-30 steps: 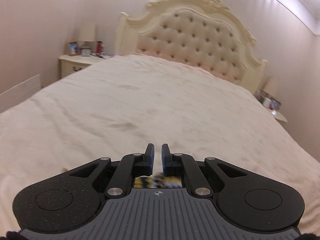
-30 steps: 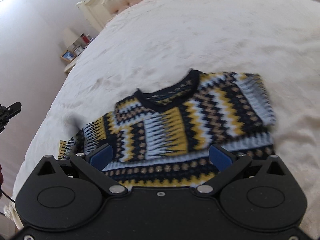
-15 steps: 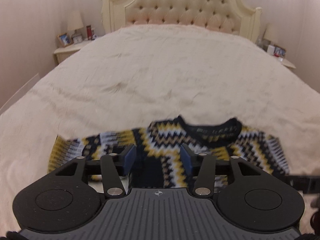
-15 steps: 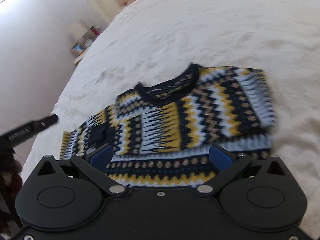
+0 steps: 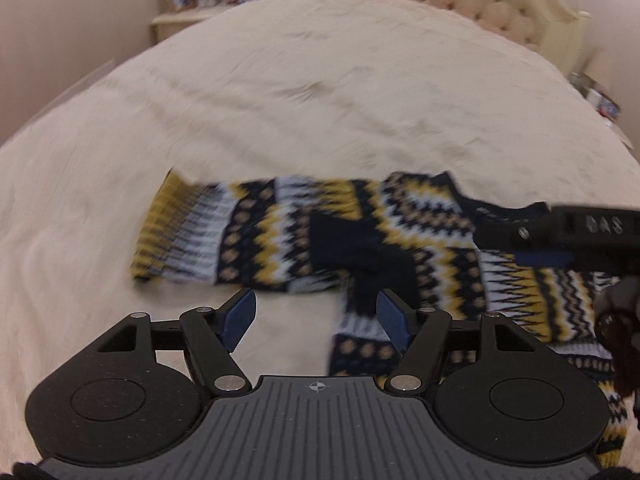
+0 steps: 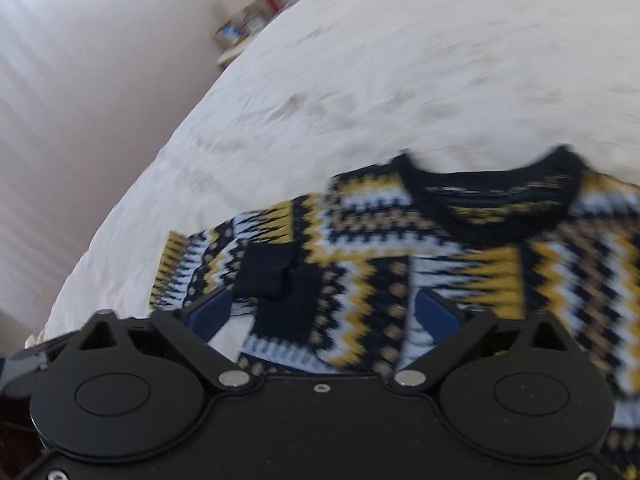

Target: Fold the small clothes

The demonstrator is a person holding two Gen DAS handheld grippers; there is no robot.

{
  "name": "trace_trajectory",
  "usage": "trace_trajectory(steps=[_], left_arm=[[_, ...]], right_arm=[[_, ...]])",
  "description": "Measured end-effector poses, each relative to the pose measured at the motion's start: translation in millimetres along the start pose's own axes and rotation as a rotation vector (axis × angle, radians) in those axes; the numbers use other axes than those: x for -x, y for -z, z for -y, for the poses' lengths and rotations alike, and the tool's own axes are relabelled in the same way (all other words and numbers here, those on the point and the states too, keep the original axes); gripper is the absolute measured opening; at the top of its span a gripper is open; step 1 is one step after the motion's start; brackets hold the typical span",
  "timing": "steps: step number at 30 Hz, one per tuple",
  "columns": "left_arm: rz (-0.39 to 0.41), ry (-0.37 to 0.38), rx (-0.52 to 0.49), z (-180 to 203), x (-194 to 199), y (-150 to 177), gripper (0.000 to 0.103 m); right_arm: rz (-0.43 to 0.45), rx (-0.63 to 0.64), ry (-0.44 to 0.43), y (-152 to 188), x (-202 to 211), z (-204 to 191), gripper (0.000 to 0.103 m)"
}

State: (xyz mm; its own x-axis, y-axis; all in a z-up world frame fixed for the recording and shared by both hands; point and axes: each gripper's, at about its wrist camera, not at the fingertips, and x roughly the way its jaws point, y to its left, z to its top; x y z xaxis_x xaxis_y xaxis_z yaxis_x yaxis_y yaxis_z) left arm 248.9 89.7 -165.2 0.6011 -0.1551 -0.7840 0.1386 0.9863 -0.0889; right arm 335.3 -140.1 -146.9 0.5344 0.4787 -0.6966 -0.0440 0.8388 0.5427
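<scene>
A small knit sweater (image 5: 400, 232) in navy, yellow and white zigzags lies flat on the cream bedspread (image 5: 320, 100), one sleeve stretched out to the left. My left gripper (image 5: 316, 316) hovers over the sweater's near edge by the armpit. Its jaws are opening, and only bedspread and the knit's edge show between the blue pads. In the right wrist view my right gripper (image 6: 324, 312) hangs over the sweater (image 6: 400, 248) below the navy collar (image 6: 492, 200). Its jaws are closing with the knit under them, not pinched. One right finger (image 5: 580, 232) reaches in from the right.
A tufted cream headboard (image 5: 480, 0) stands at the far end of the bed. A nightstand (image 5: 192, 8) with a photo frame and small items is at the back left, and another stand (image 5: 600, 100) at the right. A pale wall (image 6: 80, 100) runs along the bed's left side.
My left gripper went from shut to open and tipped down onto the sweater's sleeve side. My right gripper slid left across the sweater toward the collar and sleeve, its jaws slightly narrower.
</scene>
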Motion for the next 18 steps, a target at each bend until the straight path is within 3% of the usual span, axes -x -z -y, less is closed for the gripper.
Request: trace_trajectory(steps=[7, 18], left_arm=[[-0.058, -0.001, 0.028, -34, -9, 7, 0.065], [-0.089, -0.03, 0.116, -72, -12, 14, 0.065]], right_arm=[[-0.091, 0.035, -0.04, -16, -69, -27, 0.061], [-0.179, 0.011, -0.005, -21, -135, -36, 0.059]])
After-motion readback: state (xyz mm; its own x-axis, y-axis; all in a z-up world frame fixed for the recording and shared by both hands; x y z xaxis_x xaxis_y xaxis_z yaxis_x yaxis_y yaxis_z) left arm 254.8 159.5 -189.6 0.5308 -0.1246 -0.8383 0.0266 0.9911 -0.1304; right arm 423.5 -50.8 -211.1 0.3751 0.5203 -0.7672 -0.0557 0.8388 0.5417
